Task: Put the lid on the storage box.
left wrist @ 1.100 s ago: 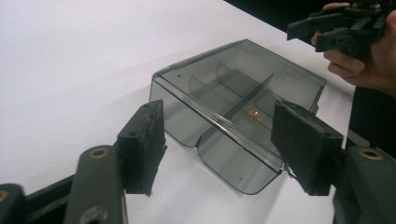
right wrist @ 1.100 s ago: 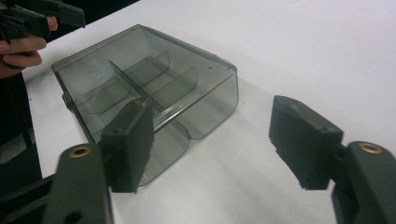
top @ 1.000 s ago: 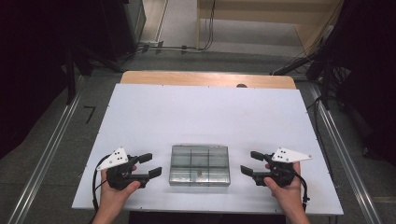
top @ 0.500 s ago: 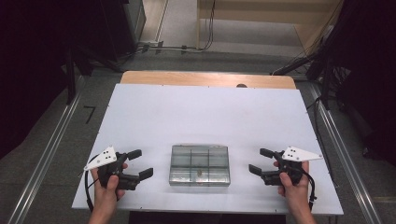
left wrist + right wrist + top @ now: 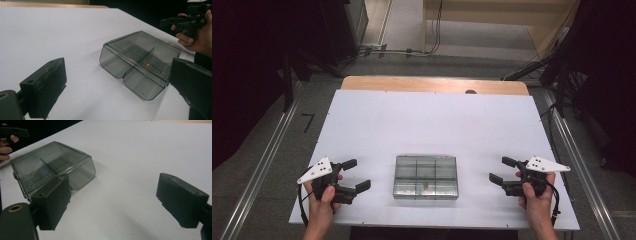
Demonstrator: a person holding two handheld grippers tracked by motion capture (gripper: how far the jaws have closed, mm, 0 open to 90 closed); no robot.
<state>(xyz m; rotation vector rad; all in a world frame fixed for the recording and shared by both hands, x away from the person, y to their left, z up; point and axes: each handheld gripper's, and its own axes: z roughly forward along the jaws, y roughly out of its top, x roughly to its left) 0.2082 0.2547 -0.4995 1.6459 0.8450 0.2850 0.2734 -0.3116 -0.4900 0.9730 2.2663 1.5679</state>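
Observation:
A clear grey compartment box (image 5: pixel 426 176) lies lid shut near the front middle of the white table (image 5: pixel 432 120). A small brass-coloured bit (image 5: pixel 426 184) sits inside it. My left gripper (image 5: pixel 356 174) is held left of the box and apart from it. Its jaws are open, have just been opening, and have nothing between them. My right gripper (image 5: pixel 502 170) is held right of the box, also open, its jaws just opening and bare. In the left gripper view the box (image 5: pixel 140 62) lies ahead to the right, past my left gripper (image 5: pixel 117 86). In the right gripper view the box (image 5: pixel 53 166) is at the left.
A wooden strip (image 5: pixel 432 84) borders the table's far edge, with a small dark hole (image 5: pixel 470 92) beside it. Metal rails (image 5: pixel 259 170) run along the floor on both sides, and cables (image 5: pixel 434 30) lie on the floor beyond. The table's front edge is just below both hands.
Both hands have moved outward, away from the box, left hand to the left and right hand to the right. Both pairs of jaws stand wider apart than before.

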